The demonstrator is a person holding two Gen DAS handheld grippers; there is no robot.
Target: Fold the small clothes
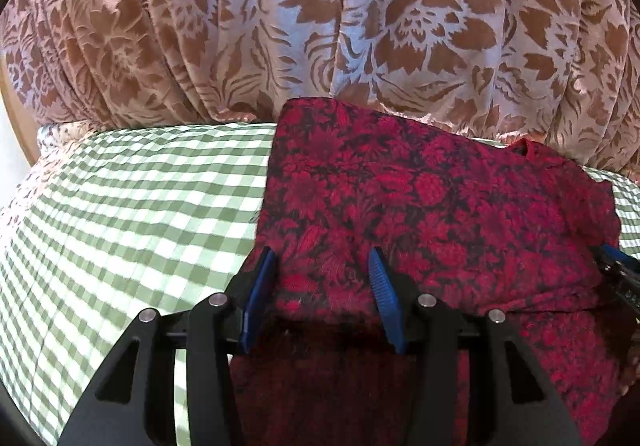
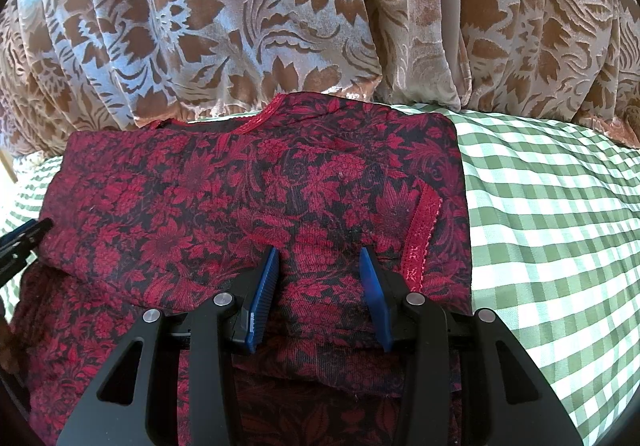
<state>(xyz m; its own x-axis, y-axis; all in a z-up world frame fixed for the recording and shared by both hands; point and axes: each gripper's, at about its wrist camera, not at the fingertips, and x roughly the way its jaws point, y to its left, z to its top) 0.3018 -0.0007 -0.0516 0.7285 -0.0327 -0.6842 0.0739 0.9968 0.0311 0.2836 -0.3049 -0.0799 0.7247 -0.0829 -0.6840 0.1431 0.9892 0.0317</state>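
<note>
A red and black floral garment (image 1: 420, 206) lies partly folded on a green and white checked cloth (image 1: 132, 214). It also shows in the right wrist view (image 2: 240, 190), with a red lace trim (image 2: 420, 234) near its right edge. My left gripper (image 1: 322, 258) is open, its blue pads resting on the garment's left part near the front fold. My right gripper (image 2: 320, 256) is open over the garment's right part, left of the trim. Each gripper shows at the edge of the other's view: the right one (image 1: 618, 270), the left one (image 2: 24, 238).
A brown and silver floral curtain (image 1: 320, 14) hangs close behind the surface and touches the garment's far edge; it also fills the top of the right wrist view (image 2: 280, 14). Checked cloth (image 2: 552, 230) extends right of the garment.
</note>
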